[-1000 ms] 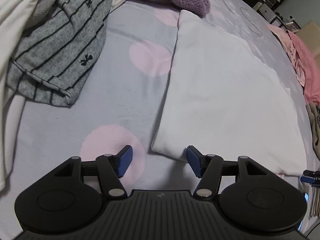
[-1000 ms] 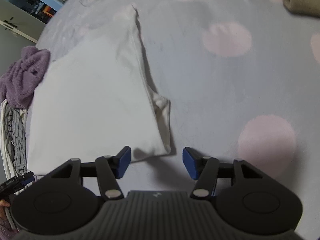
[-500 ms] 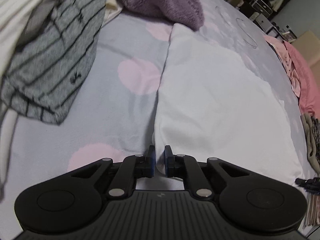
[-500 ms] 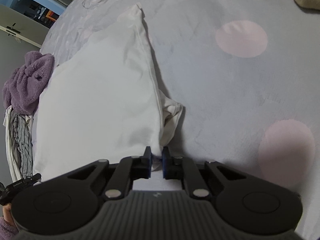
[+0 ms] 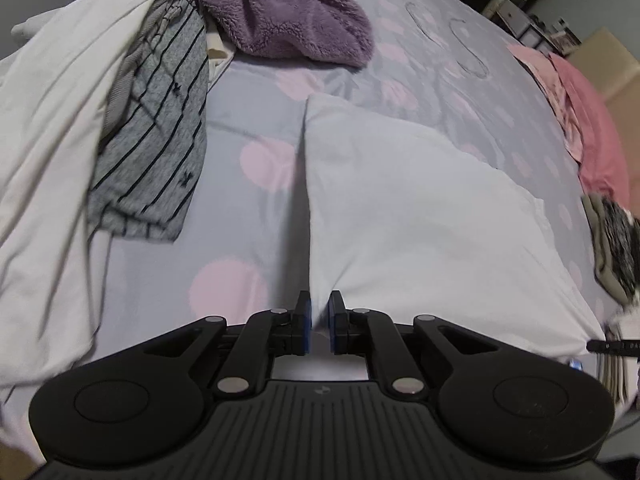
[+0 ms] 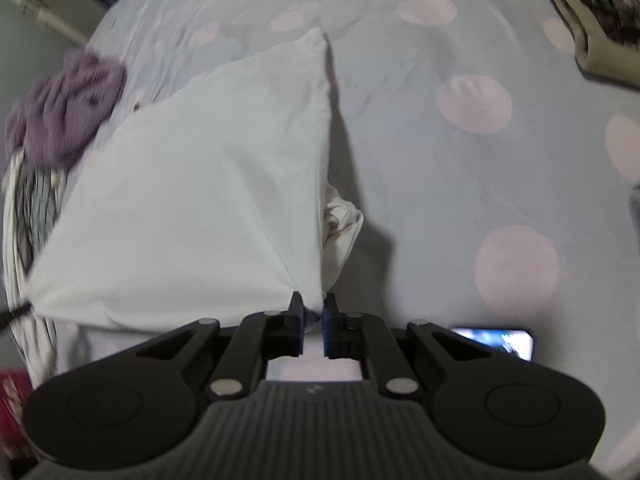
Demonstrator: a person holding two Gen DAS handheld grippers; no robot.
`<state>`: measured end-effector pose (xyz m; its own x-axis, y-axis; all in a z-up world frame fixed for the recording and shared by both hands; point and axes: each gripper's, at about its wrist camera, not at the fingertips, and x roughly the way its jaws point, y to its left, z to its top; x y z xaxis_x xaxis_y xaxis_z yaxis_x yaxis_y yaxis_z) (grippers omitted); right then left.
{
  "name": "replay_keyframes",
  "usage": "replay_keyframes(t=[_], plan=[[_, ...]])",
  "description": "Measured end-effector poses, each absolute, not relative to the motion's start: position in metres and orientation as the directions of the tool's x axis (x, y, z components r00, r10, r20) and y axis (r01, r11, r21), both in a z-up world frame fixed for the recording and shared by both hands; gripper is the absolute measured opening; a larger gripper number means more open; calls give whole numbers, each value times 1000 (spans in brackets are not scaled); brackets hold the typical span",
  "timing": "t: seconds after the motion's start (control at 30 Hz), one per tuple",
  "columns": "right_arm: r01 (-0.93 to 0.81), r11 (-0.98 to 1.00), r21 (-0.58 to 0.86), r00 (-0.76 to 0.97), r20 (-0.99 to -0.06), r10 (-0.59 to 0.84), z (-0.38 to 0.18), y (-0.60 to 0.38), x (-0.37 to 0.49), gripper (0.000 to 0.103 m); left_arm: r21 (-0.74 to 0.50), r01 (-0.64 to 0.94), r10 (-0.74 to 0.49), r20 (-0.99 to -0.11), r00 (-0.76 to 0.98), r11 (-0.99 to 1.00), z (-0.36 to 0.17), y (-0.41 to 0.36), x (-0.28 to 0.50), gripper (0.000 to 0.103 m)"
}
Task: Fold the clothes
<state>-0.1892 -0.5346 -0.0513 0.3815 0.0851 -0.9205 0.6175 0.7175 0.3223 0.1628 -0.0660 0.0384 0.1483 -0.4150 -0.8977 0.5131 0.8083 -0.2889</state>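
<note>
Both grippers, left [image 5: 319, 322] and right [image 6: 312, 322], are clenched on the near corners of the white garment [image 5: 420, 216] lifted ahead of them over the bedspread [image 5: 248, 240], so a fold seems under way, likely needing both corners carried forward together.

Dim, cool indoor light, soft shadows, fisheye-bent edges, perhaps motion blur at the margins.

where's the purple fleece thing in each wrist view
Left wrist: purple fleece garment at top centre, beyond the white garment.
Right wrist: same purple heap at the left edge, blurred.
Shared landmark: the white garment, gripped at its near corners.
</note>
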Motion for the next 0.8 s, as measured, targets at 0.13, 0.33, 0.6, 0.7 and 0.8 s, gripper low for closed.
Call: replay_keyframes(t=[0.13, 0.33, 0.6, 0.7, 0.8], plan=[[550, 796, 252, 307, -948, 88, -39, -504, -204, 9, -271, 540, -388, -914, 114, 797, 44, -38, 132, 6], [444, 880, 170, 194, -977, 91, -47, -456, -226, 9, -240, 564, -338, -938, 76, 790, 23, -14, 105, 6], [331, 943, 37, 67, -998, 15, -84, -421, -221, 9, -154, 618, -259, -963, 82, 771, -8, -10, 86, 7], [314, 949, 7, 27, -1000, -1, -96, -417, -218, 9, -124, 627, -234, -967, 96, 769, -12, -11, 86, 9], [297, 955, -16, -8, -1000, -15, -102, -415, -216, 14, -94, 636, -210, -971, 110, 766, -16, -11, 86, 15]])
